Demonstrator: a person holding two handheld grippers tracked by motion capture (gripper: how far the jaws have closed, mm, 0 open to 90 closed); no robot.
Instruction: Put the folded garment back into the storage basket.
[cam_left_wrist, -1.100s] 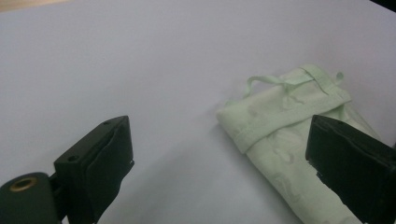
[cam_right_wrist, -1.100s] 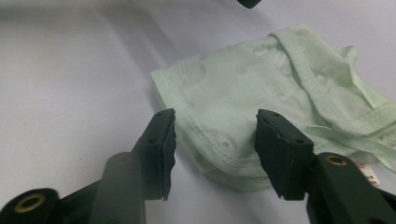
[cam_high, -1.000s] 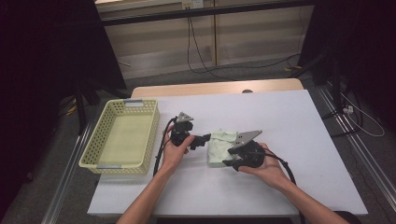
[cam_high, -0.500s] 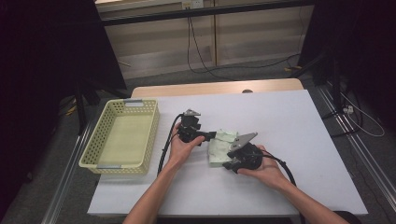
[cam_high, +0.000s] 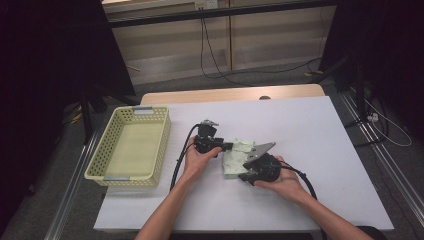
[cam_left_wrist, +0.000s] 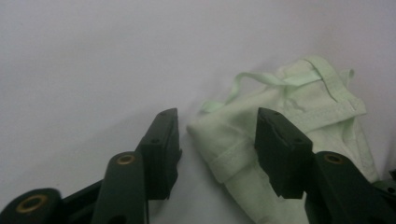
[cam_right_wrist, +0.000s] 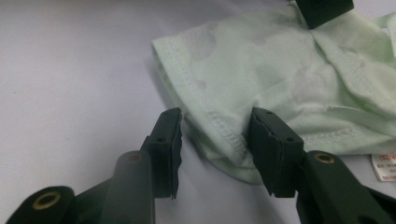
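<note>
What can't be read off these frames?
- Label print: right gripper view, too small, cut by frame edge.
- Garment type: high view, folded, partly under both claws.
- Left claw grip: left gripper view, cloth between jaws, which were just closing; contact unclear.
- Basket inside: looks bare, too small.

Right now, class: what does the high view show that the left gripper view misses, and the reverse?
High view: the yellow basket, both hands, the right tongs at the green garment's near edge. Left gripper view: a thin strap looping off the garment and a folded corner sitting between the left tongs, which have just been closing. Both: garment, white table.
</note>
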